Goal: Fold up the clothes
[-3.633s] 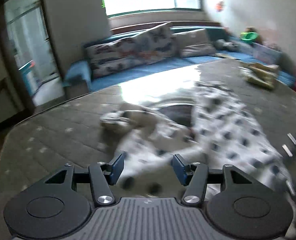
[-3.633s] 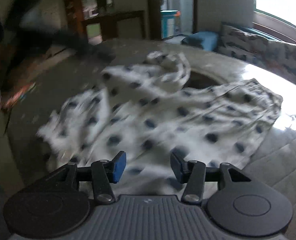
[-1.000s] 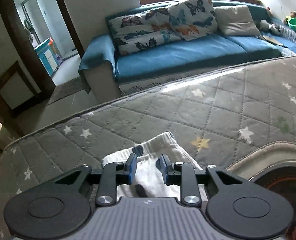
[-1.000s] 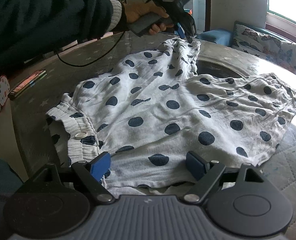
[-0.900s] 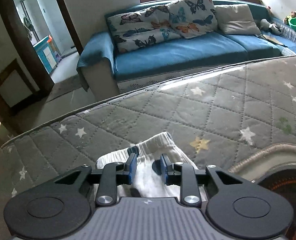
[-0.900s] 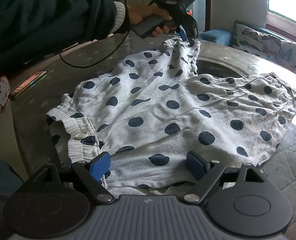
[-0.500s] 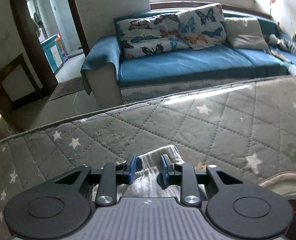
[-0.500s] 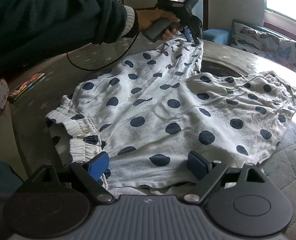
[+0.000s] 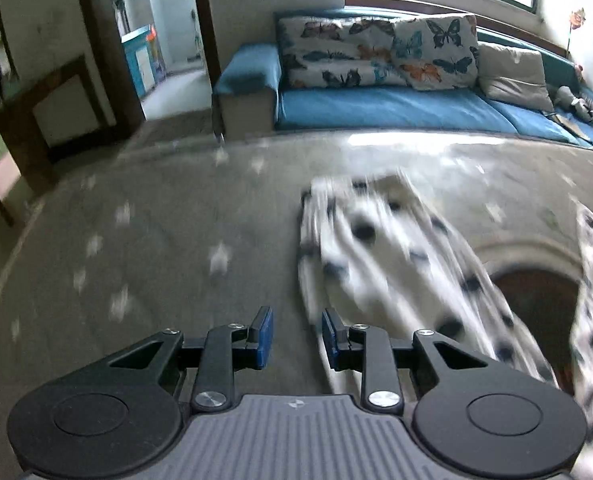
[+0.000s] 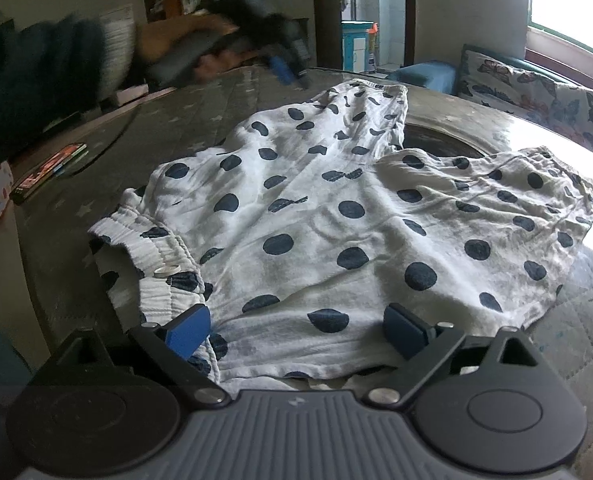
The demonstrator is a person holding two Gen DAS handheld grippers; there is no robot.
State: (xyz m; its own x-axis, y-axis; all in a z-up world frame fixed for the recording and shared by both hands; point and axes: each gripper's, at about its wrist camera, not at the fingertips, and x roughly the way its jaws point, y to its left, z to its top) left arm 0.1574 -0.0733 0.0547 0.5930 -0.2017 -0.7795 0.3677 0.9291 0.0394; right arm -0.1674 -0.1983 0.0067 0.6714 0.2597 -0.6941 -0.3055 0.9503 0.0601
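Note:
White shorts with dark polka dots (image 10: pixel 336 208) lie spread on the grey quilted table cover, waistband (image 10: pixel 152 256) at the near left. My right gripper (image 10: pixel 296 330) is open wide and empty, low over the near hem. My left gripper (image 9: pixel 296 338) is open and empty, just left of one leg (image 9: pixel 380 248) of the shorts, which lies flat and blurred. The left gripper also shows in the right wrist view (image 10: pixel 284 68), blurred and lifted off the far leg end.
A dark round opening (image 10: pixel 436 144) in the table sits between the two legs. A phone (image 10: pixel 48 172) lies at the table's left edge. A blue sofa (image 9: pixel 396 108) with butterfly cushions stands beyond the table.
My left gripper has let go of the leg end, opened and pulled back and up to the left. The leg now lies flat. My right gripper has stayed put.

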